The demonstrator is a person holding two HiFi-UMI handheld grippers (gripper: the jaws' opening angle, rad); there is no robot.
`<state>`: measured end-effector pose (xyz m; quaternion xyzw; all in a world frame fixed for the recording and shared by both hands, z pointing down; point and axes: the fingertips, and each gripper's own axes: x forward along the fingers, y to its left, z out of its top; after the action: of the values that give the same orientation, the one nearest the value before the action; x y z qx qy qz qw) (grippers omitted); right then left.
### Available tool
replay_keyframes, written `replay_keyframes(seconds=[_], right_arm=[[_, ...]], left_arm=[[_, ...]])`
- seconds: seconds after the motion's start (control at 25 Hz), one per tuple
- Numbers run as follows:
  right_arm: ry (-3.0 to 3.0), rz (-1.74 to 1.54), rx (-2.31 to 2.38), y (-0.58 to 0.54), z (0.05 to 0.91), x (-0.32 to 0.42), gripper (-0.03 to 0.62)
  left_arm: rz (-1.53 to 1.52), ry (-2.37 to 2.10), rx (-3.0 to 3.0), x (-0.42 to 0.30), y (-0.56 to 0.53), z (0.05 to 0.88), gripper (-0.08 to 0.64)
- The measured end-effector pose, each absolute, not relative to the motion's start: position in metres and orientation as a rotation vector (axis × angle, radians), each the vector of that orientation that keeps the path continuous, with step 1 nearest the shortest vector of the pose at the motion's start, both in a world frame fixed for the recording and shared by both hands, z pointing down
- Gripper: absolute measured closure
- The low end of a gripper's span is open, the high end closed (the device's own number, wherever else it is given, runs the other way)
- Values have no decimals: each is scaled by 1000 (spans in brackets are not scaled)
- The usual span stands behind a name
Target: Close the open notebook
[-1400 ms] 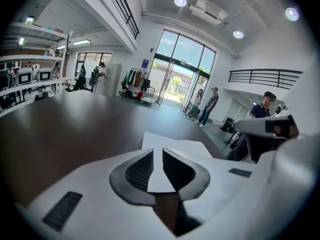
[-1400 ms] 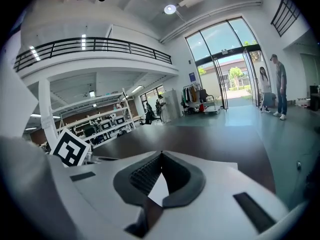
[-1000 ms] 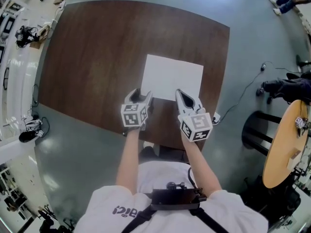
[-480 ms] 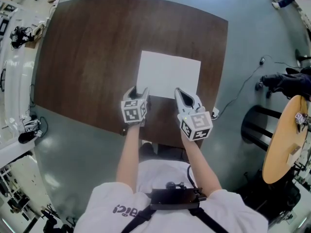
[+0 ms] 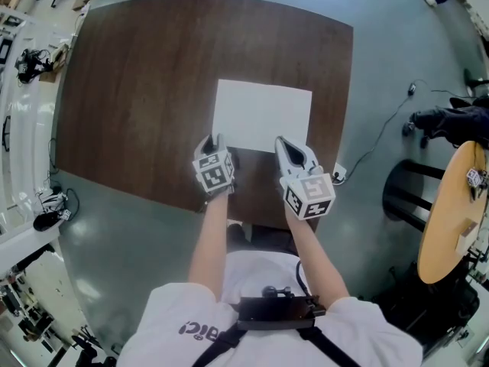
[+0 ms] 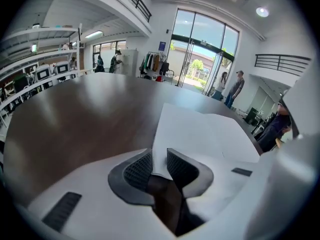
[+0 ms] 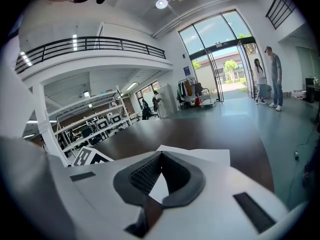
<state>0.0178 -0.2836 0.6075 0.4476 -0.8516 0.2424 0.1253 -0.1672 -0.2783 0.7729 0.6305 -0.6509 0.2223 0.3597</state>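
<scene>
A: Notebook (image 5: 263,117): open, white pages up, near middle of worktop (image 5: 145,82). Step, as judged: grasp of near left page corner.

B: Left gripper (image 6: 159,158): jaws just closing, corner between them, not yet pinched. Right gripper (image 7: 160,159): tips together, empty, at near right edge. Next, likely: pinch, fold leaf rightwards. Containers: none seen.

white notebook (image 5: 263,117) on brown table (image 5: 145,90)
</scene>
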Motion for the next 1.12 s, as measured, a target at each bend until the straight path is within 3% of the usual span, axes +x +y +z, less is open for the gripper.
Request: replay_keyframes(seconds=[0.48,1.12], right_arm=[[-2493,707,1397,-274,591,35,591],[-2470,662,1619,-241,558,74,591]], left_arm=[[412,-1704,1673,-155,-281,725,534],[378,-1557,2012,-59,-280,647,537]])
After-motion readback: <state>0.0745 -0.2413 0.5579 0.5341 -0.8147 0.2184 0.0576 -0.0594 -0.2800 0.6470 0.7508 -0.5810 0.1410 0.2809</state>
